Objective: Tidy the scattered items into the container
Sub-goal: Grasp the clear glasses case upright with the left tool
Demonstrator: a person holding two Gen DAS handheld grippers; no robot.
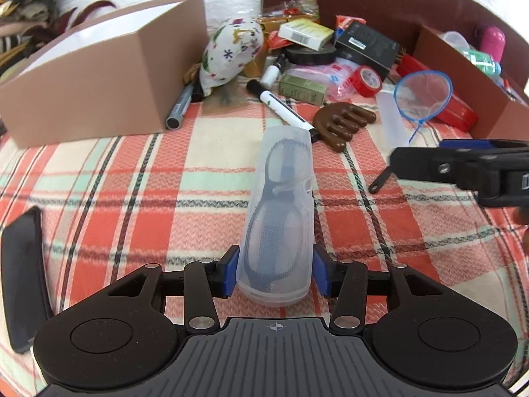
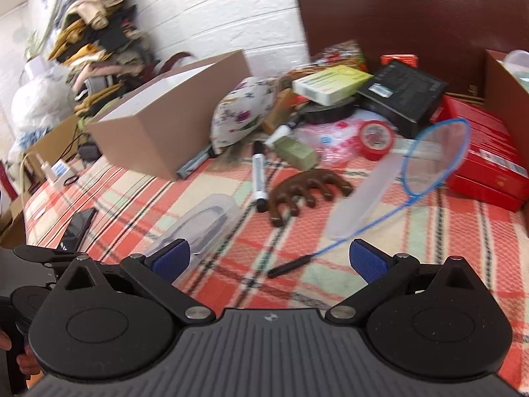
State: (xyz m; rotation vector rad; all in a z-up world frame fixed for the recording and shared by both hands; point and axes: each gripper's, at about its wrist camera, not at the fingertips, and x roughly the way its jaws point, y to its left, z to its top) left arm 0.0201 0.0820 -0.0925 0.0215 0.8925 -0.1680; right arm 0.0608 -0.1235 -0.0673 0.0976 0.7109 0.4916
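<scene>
My left gripper (image 1: 273, 273) is shut on a clear plastic glasses case (image 1: 279, 211) with dark glasses inside; the case points away over the plaid cloth and also shows in the right wrist view (image 2: 198, 225). My right gripper (image 2: 269, 259) is open and empty above the cloth, near the black handle of a small blue net (image 2: 433, 158). The right gripper shows in the left wrist view (image 1: 463, 168) at the right. The open brown cardboard box (image 1: 99, 79) stands at the far left (image 2: 168, 115).
Scattered on the cloth lie a brown wooden comb (image 1: 344, 120), a white marker (image 1: 281, 107), a grey pen (image 1: 180, 106), red tape (image 1: 367, 81), a patterned pouch (image 1: 231, 53), small boxes and a frosted lid (image 2: 367, 192). A black phone (image 1: 23, 278) lies left. A second box (image 1: 463, 79) stands right.
</scene>
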